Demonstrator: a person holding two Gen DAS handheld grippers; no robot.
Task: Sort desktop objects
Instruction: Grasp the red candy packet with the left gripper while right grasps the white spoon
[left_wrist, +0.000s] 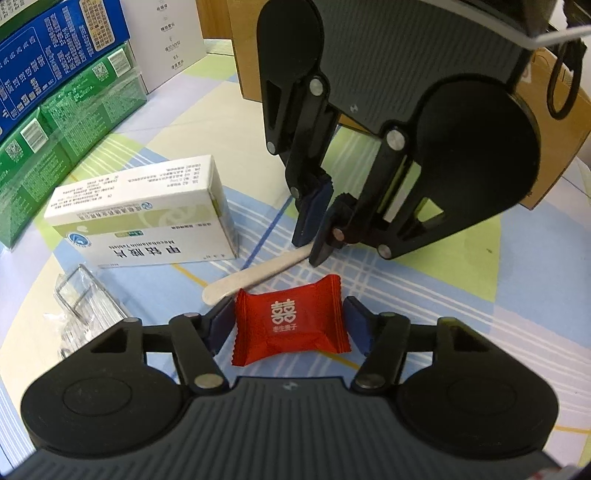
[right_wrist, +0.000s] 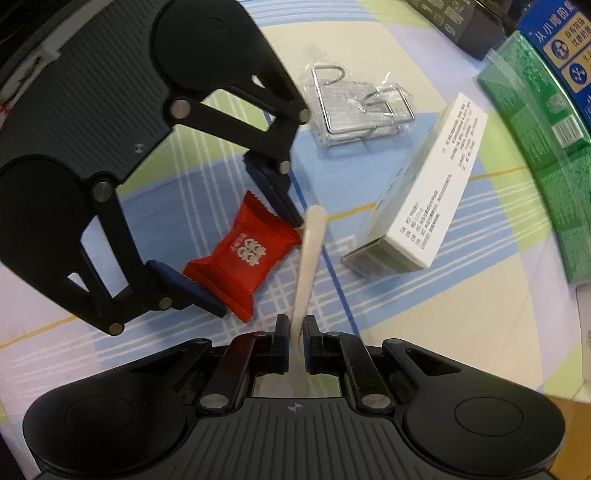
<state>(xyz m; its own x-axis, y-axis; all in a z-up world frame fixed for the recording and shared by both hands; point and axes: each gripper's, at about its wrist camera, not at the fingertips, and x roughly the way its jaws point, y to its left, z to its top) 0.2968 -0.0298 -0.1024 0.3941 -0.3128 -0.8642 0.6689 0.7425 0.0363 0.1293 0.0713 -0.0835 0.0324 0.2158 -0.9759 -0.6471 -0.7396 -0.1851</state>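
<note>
I'm straddling the red foil-wrapped candy packet (left_wrist: 290, 326) with my left claw (left_wrist: 290, 328), blue pads (left_wrist: 218, 328) sitting just at either crimped end, and I can't tell whether they're actually pressing on it. The packet is lying flat on the bench (left_wrist: 406, 295), which is wearing a pastel plaid cloth. My right claw (left_wrist: 314, 236) is pointing steeply down just beyond it, clenched on one end of the pale flat wooden stick (left_wrist: 255, 275). In the right wrist view the stick (right_wrist: 308, 266) is running away from the pinched pads (right_wrist: 282, 339), its free rounded tip just beside the candy's (right_wrist: 242, 258) far corner. The white and olive medicine box (left_wrist: 147, 214) is lying to the left, near the stick. A clear bag of wire clips (left_wrist: 79, 306) is lying nearer left. Green and blue cartons (left_wrist: 62, 92) are stacking up along the far left.
</note>
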